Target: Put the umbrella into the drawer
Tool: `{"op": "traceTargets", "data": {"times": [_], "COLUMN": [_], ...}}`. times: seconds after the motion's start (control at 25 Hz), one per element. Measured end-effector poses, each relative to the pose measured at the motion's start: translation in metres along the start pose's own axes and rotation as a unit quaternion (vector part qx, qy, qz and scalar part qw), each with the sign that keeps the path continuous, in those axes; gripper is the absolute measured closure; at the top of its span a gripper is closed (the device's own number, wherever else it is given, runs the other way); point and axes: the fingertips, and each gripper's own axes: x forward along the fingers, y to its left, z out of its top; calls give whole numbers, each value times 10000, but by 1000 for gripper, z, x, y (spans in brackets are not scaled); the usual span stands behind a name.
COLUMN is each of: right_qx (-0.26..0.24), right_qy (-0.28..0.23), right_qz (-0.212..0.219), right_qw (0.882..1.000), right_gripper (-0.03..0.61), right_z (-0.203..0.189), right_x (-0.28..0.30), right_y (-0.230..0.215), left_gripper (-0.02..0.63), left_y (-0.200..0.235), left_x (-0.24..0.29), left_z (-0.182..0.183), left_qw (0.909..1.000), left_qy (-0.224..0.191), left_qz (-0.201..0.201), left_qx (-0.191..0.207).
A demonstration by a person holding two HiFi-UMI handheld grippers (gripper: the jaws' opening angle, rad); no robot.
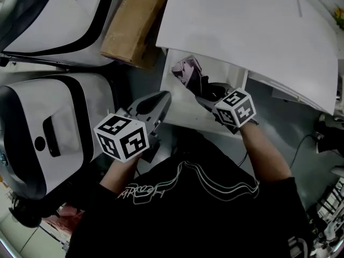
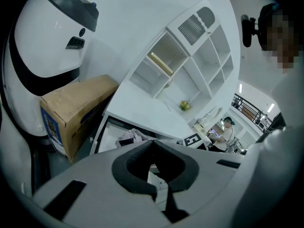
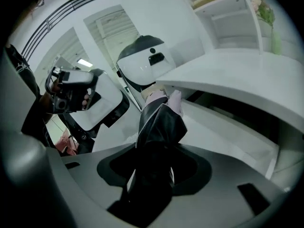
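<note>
Umbrella (image 3: 159, 127): folded, dark with a pale pink patch, lying over the open drawer's far part, its tip toward the back. I cannot tell whether it touches the drawer floor.
Right gripper (image 3: 152, 175): fingers clenched on the umbrella's dark near end, above the drawer's right side.
Drawer (image 1: 180, 107): pulled out from under the counter (image 1: 242, 31); its near floor is bare and white.
Left gripper (image 1: 156, 104): fingers closed on nothing, just beside the drawer's front left corner.
Step, as I judge it: setting the umbrella down inside; the task looks most of the way done.
How to do it well: lower the umbrella until its length rests flat on the drawer floor, and keep the tip below the counter's underside. Release only once it is inside the front edge, so nothing sticks up to jam the drawer. The left gripper is well placed to push the front shut.
Surroundings: box (image 1: 134, 20) and white machine (image 1: 48, 122) to the left, well apart from the umbrella.
</note>
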Motion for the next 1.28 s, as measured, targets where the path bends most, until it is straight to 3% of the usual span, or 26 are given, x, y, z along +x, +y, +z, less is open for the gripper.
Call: {"op": "traceTargets", "data": {"times": [0.44, 0.6, 0.84, 1.12, 1.28], "right_qx": [-306, -669, -779, -657, -579], "right_qy": [974, 1063, 1440, 1596, 1348], "right_qz": [-440, -606, -802, -718, -905], "right_qw": [9938, 9902, 9832, 9824, 9850], "right_gripper": [360, 359, 353, 328, 322], "right_z": [-53, -64, -86, -85, -74], "right_x": [72, 85, 99, 91, 62], "right_y": [-38, -46, -49, -42, -43], "left_gripper": [594, 594, 594, 594, 594], "left_y": [24, 24, 24, 17, 3], "left_x": [-7, -10, -28, -41, -47], "left_z": [-13, -18, -29, -37, -38], "left_qw": [9995, 9993, 9992, 9994, 9997], "left_qy": [36, 62, 14, -31, -69], "left_qz": [225, 269, 307, 292, 224], "left_qx": [-220, -266, -236, -165, -81]}}
